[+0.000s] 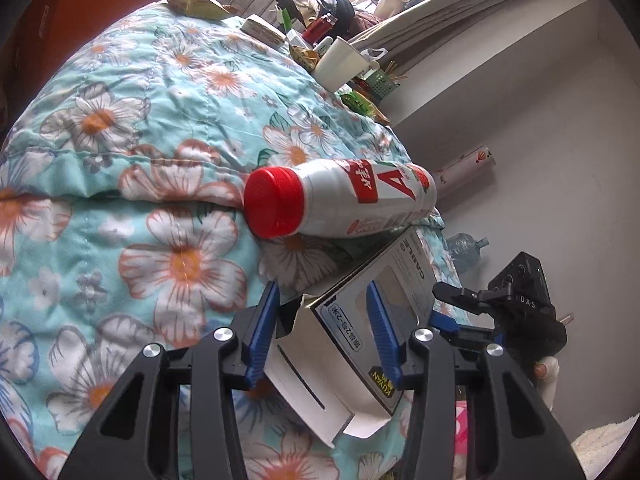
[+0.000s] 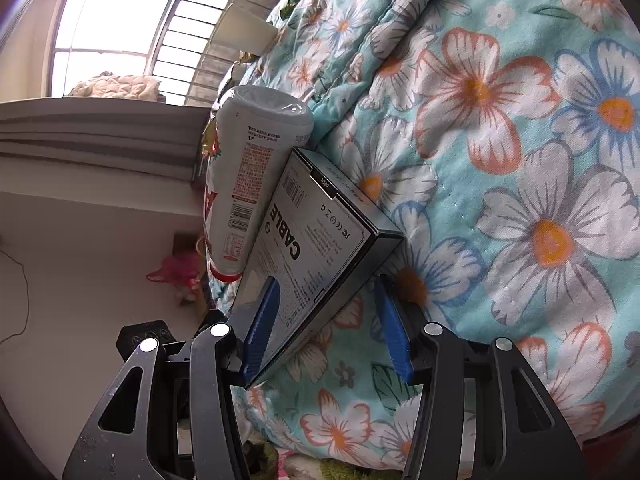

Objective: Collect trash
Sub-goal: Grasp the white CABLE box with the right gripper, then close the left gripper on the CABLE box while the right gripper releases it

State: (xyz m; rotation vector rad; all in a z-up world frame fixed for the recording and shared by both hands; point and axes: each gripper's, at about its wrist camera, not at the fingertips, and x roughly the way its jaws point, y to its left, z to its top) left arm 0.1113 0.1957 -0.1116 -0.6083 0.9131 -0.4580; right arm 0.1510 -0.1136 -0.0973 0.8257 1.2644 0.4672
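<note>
The flat grey-and-white cardboard cable box (image 1: 360,320) lies on the floral quilted bed (image 1: 160,160), between both sets of blue pads. The left hand-held gripper (image 1: 320,328) straddles its open-flap end and the right hand-held gripper (image 2: 328,320) its other end; whether either pinches I cannot tell. The box's long axis runs ahead toward one red-capped white plastic bottle (image 1: 340,200), which it touches. One box, one bottle.

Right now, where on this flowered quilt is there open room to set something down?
The wide stretch of quilt left of the red-capped bottle is bare. It is crowded at the far edge around the white mug, and near the edge where the bottle lies beside the cable box.
</note>
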